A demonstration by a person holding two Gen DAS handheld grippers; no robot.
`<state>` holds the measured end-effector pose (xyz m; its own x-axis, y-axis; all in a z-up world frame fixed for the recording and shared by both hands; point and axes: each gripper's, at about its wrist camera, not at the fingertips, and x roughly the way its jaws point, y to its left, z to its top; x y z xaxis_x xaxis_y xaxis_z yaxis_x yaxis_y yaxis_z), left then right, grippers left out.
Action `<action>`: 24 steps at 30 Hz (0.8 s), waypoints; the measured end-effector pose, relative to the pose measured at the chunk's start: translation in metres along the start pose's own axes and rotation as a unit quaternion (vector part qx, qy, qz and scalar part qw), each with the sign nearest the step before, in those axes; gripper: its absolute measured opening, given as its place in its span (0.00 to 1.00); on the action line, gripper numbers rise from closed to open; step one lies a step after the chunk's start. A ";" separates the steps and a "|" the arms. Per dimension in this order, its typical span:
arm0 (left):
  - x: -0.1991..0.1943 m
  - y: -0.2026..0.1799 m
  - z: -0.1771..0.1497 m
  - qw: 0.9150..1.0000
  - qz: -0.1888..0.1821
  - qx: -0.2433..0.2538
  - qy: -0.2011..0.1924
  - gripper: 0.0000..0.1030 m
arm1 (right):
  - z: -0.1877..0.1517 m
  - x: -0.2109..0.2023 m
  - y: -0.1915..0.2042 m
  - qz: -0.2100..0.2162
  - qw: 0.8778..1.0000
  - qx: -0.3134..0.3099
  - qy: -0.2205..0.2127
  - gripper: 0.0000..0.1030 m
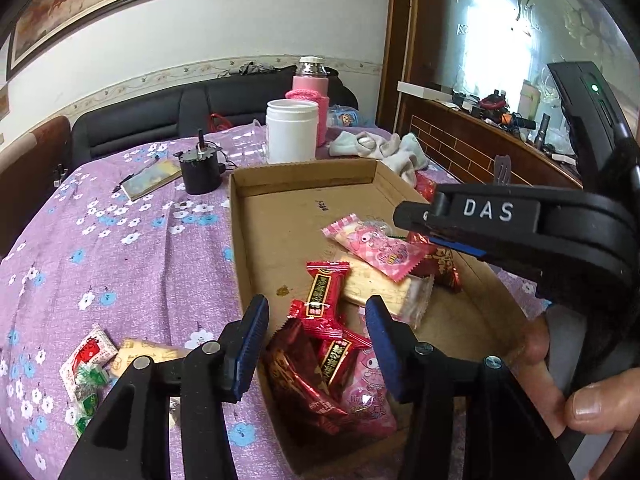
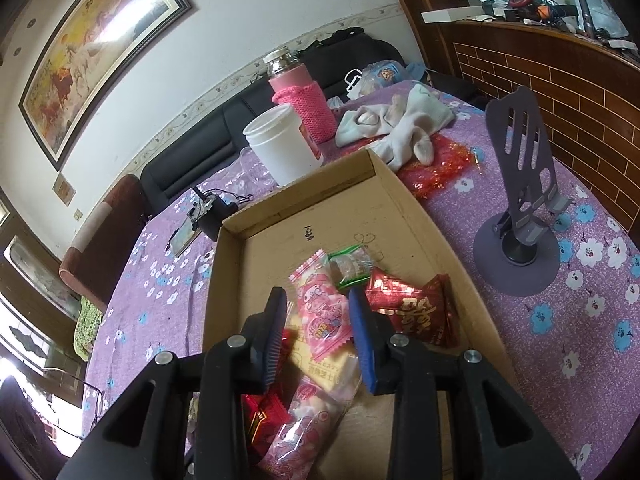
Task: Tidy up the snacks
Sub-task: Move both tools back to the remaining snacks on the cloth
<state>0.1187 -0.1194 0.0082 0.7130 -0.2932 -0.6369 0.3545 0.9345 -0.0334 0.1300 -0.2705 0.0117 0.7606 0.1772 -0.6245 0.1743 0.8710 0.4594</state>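
Note:
A shallow cardboard box (image 1: 256,216) (image 2: 404,196) lies on the purple flowered tablecloth and holds several wrapped snacks. My left gripper (image 1: 316,344) is open above red snack packets (image 1: 324,296) at the box's near end. My right gripper (image 2: 318,340) is open above a pink snack packet (image 2: 320,320) (image 1: 376,248), with a red packet (image 2: 416,312) and a green candy (image 2: 350,266) beside it; it also shows from the side in the left wrist view (image 1: 420,220). A few snacks (image 1: 90,364) lie on the cloth left of the box.
Behind the box stand a white jar (image 1: 292,130) (image 2: 280,144), a pink bottle (image 1: 310,92) (image 2: 300,96), a black motor (image 1: 200,170) and a notebook (image 1: 154,178). Crumpled socks (image 2: 396,124) and a grey phone stand (image 2: 520,208) are at the right.

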 end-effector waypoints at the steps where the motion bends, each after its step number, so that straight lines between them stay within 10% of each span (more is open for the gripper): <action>1: 0.000 0.001 0.001 1.000 0.000 -0.001 0.000 0.51 | 0.000 0.000 0.001 0.000 1.000 -0.001 -0.001 0.30; 24: -0.039 0.050 0.009 0.997 0.056 -0.044 0.022 0.52 | -0.004 -0.006 0.017 0.027 0.999 -0.016 -0.005 0.34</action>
<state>0.1142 -0.0631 0.0380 0.7170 -0.1795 -0.6736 0.2186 0.9754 -0.0273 0.1257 -0.2551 0.0200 0.7748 0.2202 -0.5926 0.1122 0.8746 0.4718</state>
